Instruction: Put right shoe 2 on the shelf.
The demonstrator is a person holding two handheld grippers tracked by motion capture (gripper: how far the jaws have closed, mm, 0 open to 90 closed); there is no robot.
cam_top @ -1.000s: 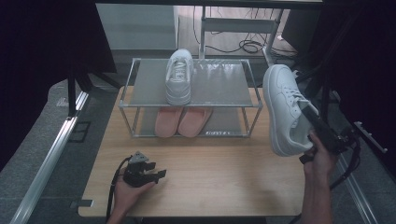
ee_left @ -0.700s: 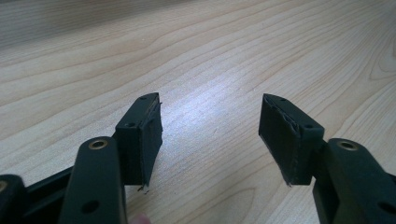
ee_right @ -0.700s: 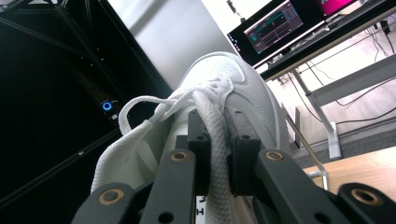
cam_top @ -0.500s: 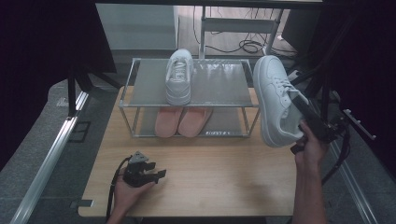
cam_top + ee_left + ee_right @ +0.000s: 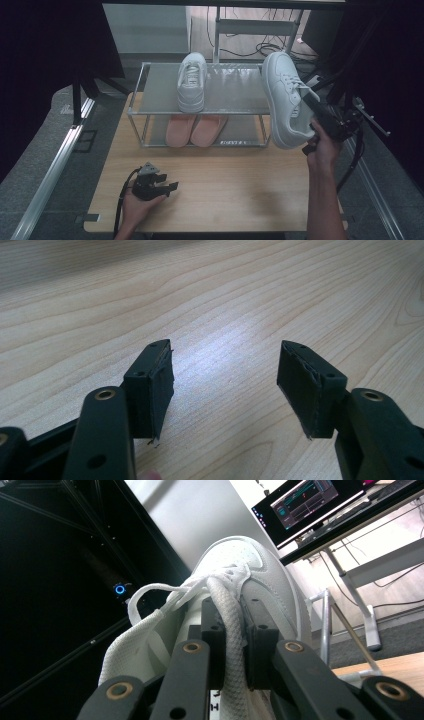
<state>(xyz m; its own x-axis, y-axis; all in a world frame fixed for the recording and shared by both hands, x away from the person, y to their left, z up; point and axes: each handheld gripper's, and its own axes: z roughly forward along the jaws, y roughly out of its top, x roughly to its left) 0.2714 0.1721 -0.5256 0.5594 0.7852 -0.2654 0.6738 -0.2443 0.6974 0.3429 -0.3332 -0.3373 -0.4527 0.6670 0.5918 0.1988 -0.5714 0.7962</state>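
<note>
Above the rack's (image 5: pixel 150 67) right end, the right gripper (image 5: pixel 311 107), clamping the sneaker's (image 5: pixel 282 100) tongue, is carrying it toward the shelf; next, lower it beside its mate (image 5: pixel 192 82). Left gripper (image 5: pixel 172 187) is resting wide.

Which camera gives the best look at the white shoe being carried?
The high view: the carried white shoe shows whole there, beside the rack. The right gripper view shows it close up, its tongue pinched by the right hand-held gripper.
</note>
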